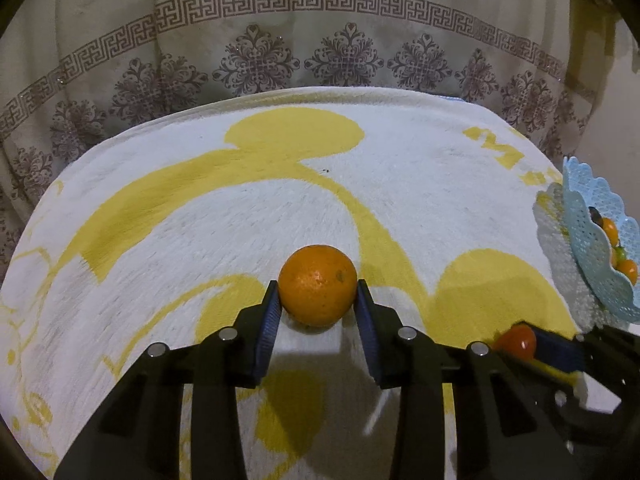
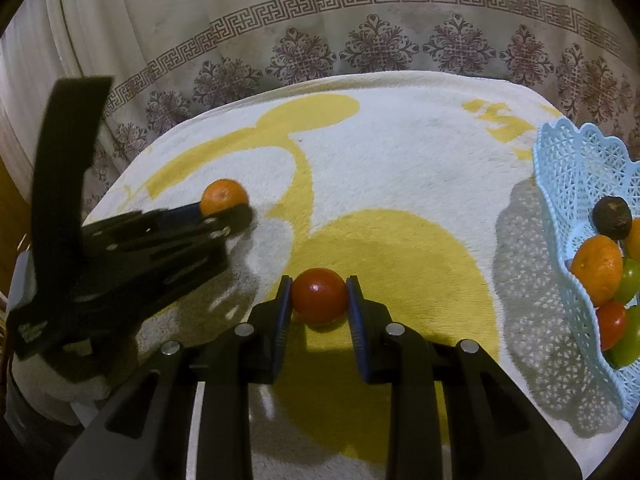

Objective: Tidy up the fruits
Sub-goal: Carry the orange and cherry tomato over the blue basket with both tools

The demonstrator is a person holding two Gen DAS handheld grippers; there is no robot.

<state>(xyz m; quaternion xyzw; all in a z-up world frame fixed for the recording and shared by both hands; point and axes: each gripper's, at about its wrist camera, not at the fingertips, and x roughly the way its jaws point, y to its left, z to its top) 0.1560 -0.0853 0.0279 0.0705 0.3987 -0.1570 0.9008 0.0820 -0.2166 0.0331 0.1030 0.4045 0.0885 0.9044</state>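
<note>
An orange point(image 1: 317, 284) rests on the white and yellow towel point(image 1: 400, 184), and the blue pads of my left gripper point(image 1: 317, 294) touch it on both sides. The right wrist view shows that same orange point(image 2: 224, 197) at the tip of the left gripper point(image 2: 234, 210), to the left. My right gripper point(image 2: 319, 294) is shut on a red tomato point(image 2: 319, 296) that sits on the towel point(image 2: 400, 152). The left wrist view catches this tomato point(image 1: 518, 342) at the lower right.
A light blue lattice basket point(image 2: 568, 168) stands at the towel's right edge, and part of it point(image 1: 588, 216) also appears in the left wrist view. It holds an orange point(image 2: 596, 270), a dark fruit point(image 2: 612, 216), green fruit point(image 2: 628, 280) and a red tomato point(image 2: 610, 324). A patterned curtain point(image 1: 320, 20) hangs behind.
</note>
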